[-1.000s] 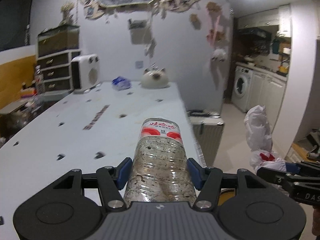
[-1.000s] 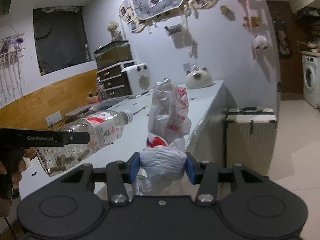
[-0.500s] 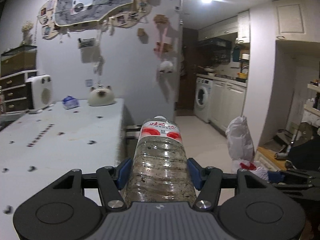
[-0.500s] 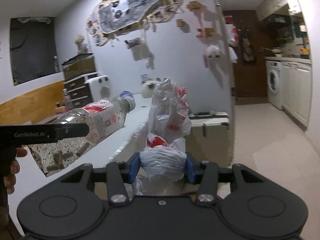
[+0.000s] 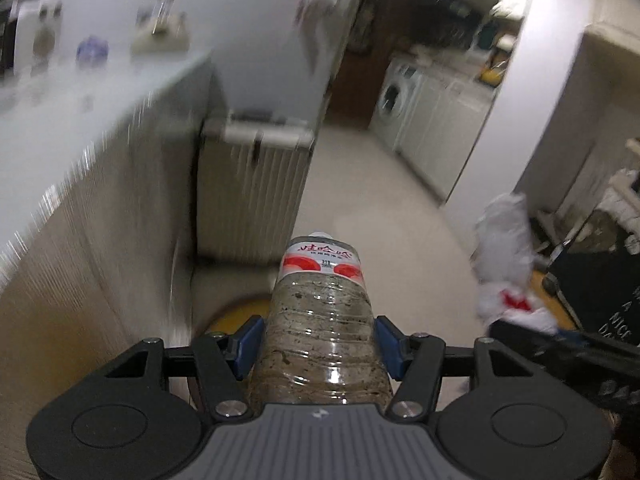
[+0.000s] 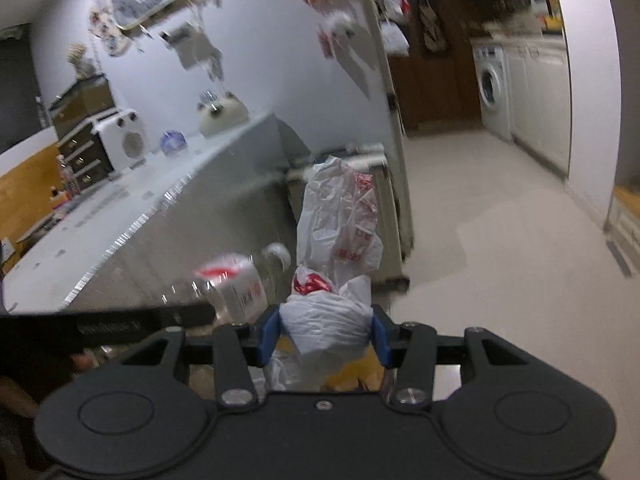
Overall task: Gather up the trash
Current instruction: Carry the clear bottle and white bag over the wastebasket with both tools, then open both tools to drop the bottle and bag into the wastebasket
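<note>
Left tool (image 5: pixel 319 346) grips a dirty plastic bottle (image 5: pixel 320 320) — right tool (image 6: pixel 325 338) clenches a white bag (image 6: pixel 332 264).

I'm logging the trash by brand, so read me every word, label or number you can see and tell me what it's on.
"娃哈哈": red and white label of the plastic bottle held in the left gripper.
Smaller lines beneath it: too small to read.
Red print on the white plastic bag in the right gripper: crumpled, unreadable.
White lettering on the black board: cut off.
</note>
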Demonstrator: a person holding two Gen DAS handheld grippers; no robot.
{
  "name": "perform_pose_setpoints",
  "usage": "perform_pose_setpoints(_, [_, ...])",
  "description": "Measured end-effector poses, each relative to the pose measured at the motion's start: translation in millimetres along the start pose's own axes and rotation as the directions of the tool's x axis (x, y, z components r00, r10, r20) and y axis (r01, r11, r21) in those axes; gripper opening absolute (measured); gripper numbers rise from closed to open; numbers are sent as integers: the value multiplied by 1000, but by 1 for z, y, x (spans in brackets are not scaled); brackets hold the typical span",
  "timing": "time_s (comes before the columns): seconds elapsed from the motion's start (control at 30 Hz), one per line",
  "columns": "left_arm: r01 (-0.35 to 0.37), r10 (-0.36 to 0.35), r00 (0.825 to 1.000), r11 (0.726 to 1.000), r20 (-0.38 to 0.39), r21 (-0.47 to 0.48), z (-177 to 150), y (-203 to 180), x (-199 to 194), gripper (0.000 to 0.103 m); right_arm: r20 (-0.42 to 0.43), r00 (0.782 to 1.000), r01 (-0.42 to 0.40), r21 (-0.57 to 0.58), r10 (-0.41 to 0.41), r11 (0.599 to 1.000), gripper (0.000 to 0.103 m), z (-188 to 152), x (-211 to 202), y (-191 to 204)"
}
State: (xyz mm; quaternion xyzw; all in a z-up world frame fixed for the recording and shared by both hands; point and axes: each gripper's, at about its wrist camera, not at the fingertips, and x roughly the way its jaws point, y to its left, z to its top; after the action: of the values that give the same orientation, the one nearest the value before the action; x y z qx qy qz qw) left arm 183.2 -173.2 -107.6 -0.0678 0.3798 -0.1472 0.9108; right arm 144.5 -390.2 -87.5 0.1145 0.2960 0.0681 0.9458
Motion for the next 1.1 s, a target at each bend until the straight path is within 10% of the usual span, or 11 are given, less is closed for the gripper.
perform_pose_setpoints(0.43, [-91,66,977,989,-204,-115,-23,58,132,63,-257,966,1,100,25,995,48,-27,110,-19])
perform_pose_setpoints(0.57, [-133,113,973,987,-200,-88,-30,66,138,87,-290,956,-13,113,45,994,48,-26,132,-19])
perform_pose_setpoints(0.77, [-181,161,969,979,-190,-95,-34,80,122,92,-349,934,-37,132,81,991,49,-24,170,-11])
perform_pose_setpoints(1.1, [-231,209,947,971,-245,-63,-41,90,117,99,-469,883,20,54,7,998,85,-42,206,1])
